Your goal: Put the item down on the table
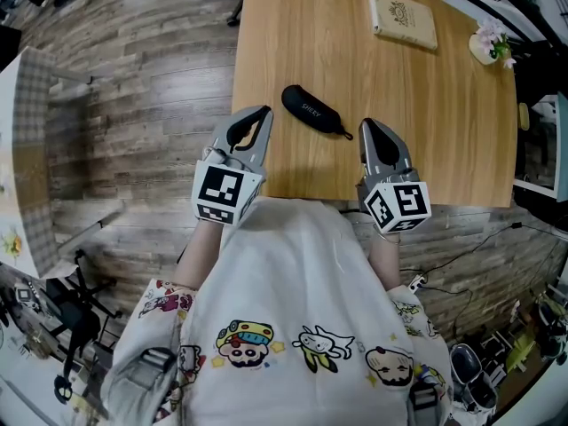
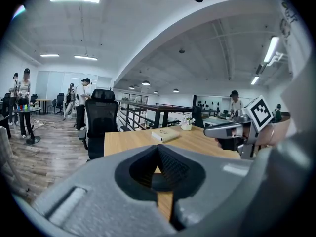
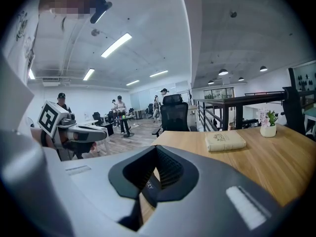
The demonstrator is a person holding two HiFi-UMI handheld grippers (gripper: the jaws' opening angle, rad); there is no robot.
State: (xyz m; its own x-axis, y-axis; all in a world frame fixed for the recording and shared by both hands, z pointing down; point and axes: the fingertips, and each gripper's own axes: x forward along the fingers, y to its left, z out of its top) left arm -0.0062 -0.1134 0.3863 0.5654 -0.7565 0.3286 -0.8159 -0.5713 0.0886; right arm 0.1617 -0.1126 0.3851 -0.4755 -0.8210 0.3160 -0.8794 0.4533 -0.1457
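Observation:
A black soft case (image 1: 312,111) with white lettering lies on the wooden table (image 1: 417,114), near its front edge and free of both grippers. My left gripper (image 1: 264,111) is shut and empty; its tips hover just left of the case at the table's left edge. My right gripper (image 1: 365,125) is also shut and empty, just right of the case's near end. In the right gripper view, part of the case (image 3: 150,186) shows through the gap behind the closed tips (image 3: 157,148). The left gripper view shows its closed tips (image 2: 158,146) over the table.
A tan book (image 1: 403,20) lies at the table's far side, with a small flower pot (image 1: 491,44) at the far right corner. A black office chair (image 2: 101,117) stands beyond the table. People stand far off in the room. Wood flooring lies to the left.

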